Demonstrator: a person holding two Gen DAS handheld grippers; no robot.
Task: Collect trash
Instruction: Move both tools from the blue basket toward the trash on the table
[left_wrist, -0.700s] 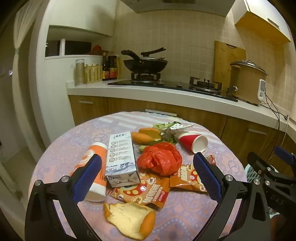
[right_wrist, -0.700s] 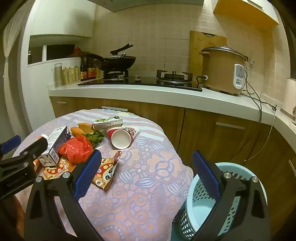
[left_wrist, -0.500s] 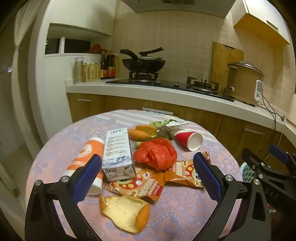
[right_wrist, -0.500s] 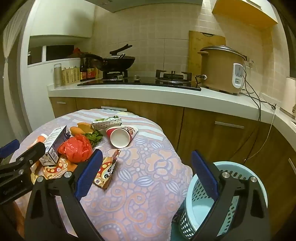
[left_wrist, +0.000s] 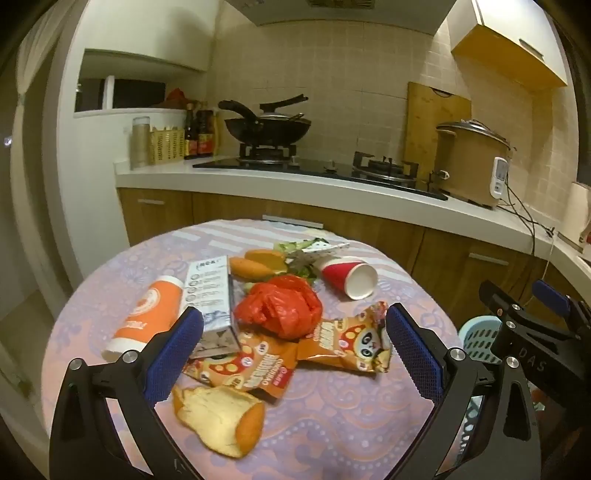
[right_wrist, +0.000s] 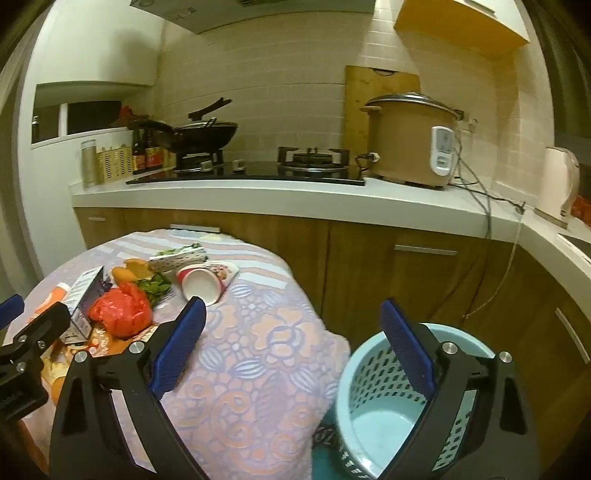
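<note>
Blue-padded and spread wide with nothing between them, the left gripper (left_wrist: 293, 349) hangs over trash heaped on the round table (left_wrist: 332, 435), red plastic bag (left_wrist: 284, 312) in the middle, while the equally wide, empty right gripper (right_wrist: 293, 345) hovers near the pale blue basket (right_wrist: 373, 424) beside it.

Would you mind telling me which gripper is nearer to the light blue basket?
Right. The right gripper hovers open at the table's edge, one finger over the basket. The left gripper is open over the trash pile, farther away.
</note>
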